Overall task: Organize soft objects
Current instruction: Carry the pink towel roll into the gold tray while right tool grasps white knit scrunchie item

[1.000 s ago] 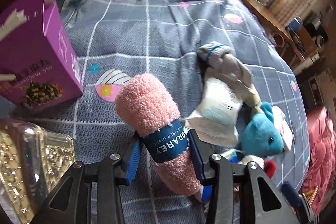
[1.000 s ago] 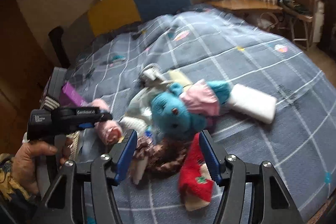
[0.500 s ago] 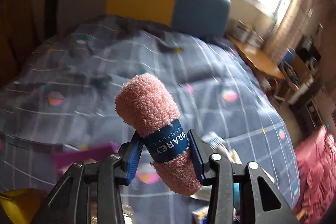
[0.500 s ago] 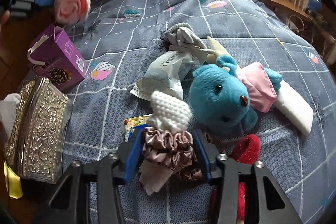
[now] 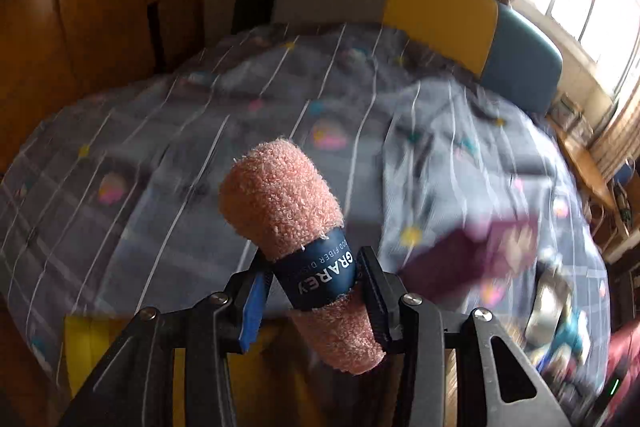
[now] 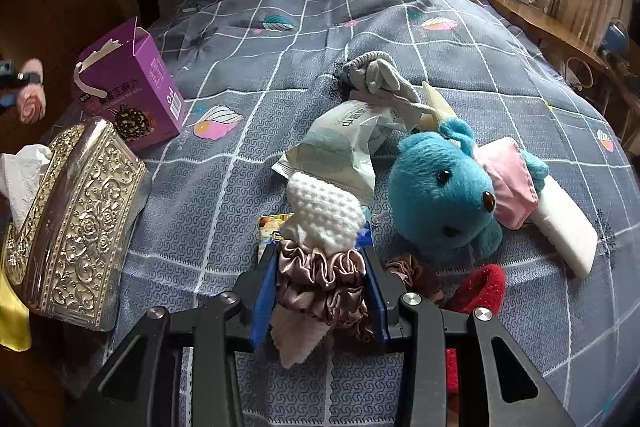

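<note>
left gripper (image 5: pixel 312 289) pinches pink towel roll (image 5: pixel 280 199) above the bed (image 5: pixel 160 155) | right gripper (image 6: pixel 320 287), jaws just closing, pinches satin scrunchie (image 6: pixel 320 279) beside blue plush (image 6: pixel 440 195) | lift straight, avoid snagging white knit (image 6: pixel 320 211)

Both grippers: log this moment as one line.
left gripper: shut on pink towel roll, lifted over bed | right gripper: jaws just closing on satin scrunchie and white knit piece | blue bear: on bed

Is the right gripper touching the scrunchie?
Touching. The right wrist view shows the right gripper with both pads pressed against the scrunchie.
</note>
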{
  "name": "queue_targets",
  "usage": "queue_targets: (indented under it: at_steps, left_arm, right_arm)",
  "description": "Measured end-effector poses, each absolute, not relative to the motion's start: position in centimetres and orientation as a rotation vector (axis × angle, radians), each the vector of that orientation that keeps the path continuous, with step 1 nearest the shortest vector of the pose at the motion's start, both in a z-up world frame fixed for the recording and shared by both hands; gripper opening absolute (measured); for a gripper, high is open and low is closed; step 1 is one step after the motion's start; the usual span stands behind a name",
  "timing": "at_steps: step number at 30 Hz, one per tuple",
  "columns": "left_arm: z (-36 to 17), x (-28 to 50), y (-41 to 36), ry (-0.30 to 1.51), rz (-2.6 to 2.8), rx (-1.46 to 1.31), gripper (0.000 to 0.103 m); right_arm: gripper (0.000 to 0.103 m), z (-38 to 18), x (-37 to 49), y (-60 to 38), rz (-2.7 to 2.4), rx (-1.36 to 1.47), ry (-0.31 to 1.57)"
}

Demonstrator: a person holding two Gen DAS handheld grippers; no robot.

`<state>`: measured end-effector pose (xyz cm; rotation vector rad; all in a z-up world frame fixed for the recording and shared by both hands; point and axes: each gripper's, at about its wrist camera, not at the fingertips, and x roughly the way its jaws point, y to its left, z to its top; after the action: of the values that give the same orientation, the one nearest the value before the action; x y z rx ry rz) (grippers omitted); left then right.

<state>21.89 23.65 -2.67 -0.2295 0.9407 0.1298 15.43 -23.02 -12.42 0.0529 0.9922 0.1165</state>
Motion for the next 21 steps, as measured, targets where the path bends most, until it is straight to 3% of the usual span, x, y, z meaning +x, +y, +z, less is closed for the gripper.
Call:
queue_targets:
  at_steps: [10, 13, 16, 21]
  left_arm:
    - [-10.2, 10.9, 22.5, 1.042, 0.071, -0.167, 0.045]
    - [-11.3, 9.5, 21.2, 1.037, 0.042, -0.127, 0.05]
    - [-10.8, 8.3, 20.5, 0.99, 0.045, -0.094, 0.066]
    - [-9.0, 6.4, 19.9, 0.912, 0.058, -0.059, 0.068]
  right_arm:
    - [0.037, -12.8, 15.3, -22.5, 0.117, 0.037, 1.001]
    - [0.037, -12.5, 15.6, -22.6, 0.106, 0.063, 1.019]
    - [0.036, -11.2, 16.3, -22.1, 0.112, 0.077, 1.019]
    - [0.036, -8.0, 19.0, -19.5, 0.118, 0.037, 0.992]
